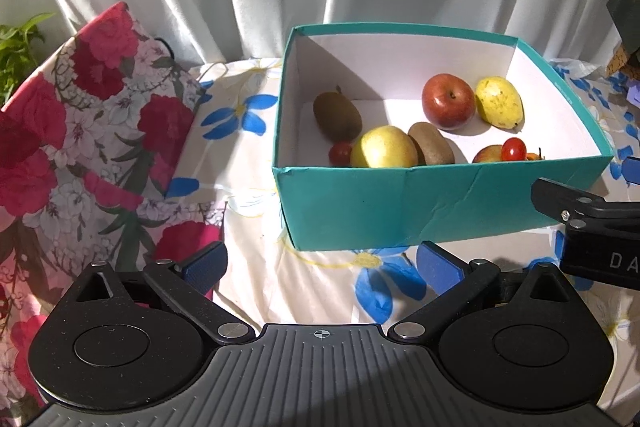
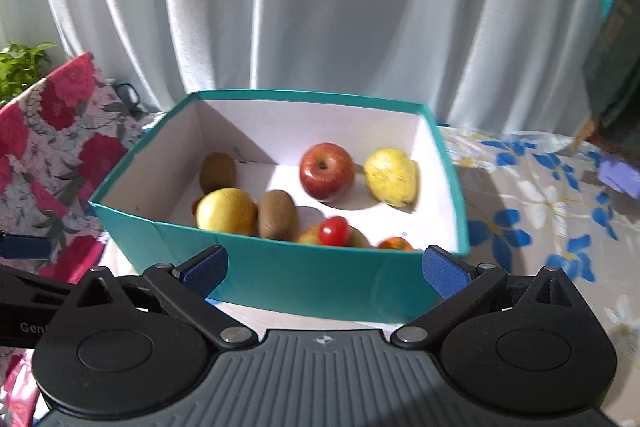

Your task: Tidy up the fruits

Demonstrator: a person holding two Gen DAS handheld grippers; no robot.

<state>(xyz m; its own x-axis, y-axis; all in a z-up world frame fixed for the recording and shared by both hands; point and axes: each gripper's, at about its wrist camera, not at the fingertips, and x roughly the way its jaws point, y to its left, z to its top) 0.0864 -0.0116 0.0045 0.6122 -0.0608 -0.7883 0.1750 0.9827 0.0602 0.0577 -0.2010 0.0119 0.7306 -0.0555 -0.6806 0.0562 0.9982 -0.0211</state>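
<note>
From the left wrist we see our left tool (image 1: 322, 265) spread wide and empty above the flowered tabletop (image 1: 256, 267), just short of the teal box (image 1: 400, 203) that holds the red apple (image 1: 448, 101), a yellow pear (image 1: 499, 101), two kiwis and cherry tomatoes. From the right wrist, our right tool (image 2: 325, 269) is likewise spread, nothing between its pads, at the box's near wall. We judge the apple firm and smooth, best pinched across its middle; the cherry tomato (image 2: 334, 231) is small, soft and needs a gentle squeeze.
</note>
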